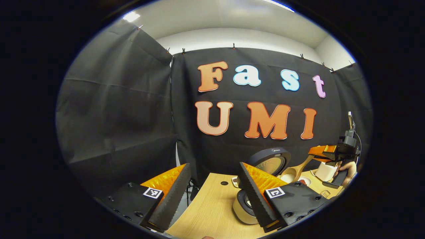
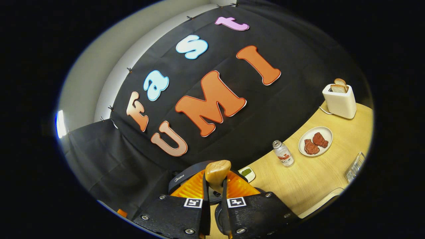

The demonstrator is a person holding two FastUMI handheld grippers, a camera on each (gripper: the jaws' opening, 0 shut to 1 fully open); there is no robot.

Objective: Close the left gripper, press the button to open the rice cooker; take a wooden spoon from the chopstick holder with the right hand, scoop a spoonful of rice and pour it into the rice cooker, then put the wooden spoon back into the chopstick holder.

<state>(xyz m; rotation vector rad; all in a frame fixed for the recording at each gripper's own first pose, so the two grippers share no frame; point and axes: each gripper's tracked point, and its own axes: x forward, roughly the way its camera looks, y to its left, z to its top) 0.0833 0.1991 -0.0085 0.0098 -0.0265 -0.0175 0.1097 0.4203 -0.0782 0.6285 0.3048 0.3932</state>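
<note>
The light wooden spoon (image 1: 296,170) slants bowl-down over the open round rice cooker (image 1: 265,172), right gripper (image 2: 215,196) jaws clenched on its handle; left gripper (image 1: 215,196) jaws released beside.

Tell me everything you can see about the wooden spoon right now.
The wooden spoon is light, pale wood with a rounded bowl and a slim handle. In the left gripper view the right gripper holds it by the handle above the table, slanting bowl-down toward the open rice cooker. Whether rice sits in the bowl cannot be made out. In the right gripper view the spoon juts up between the fingers, which press on it from both sides, with the cooker's lid just behind.
</note>
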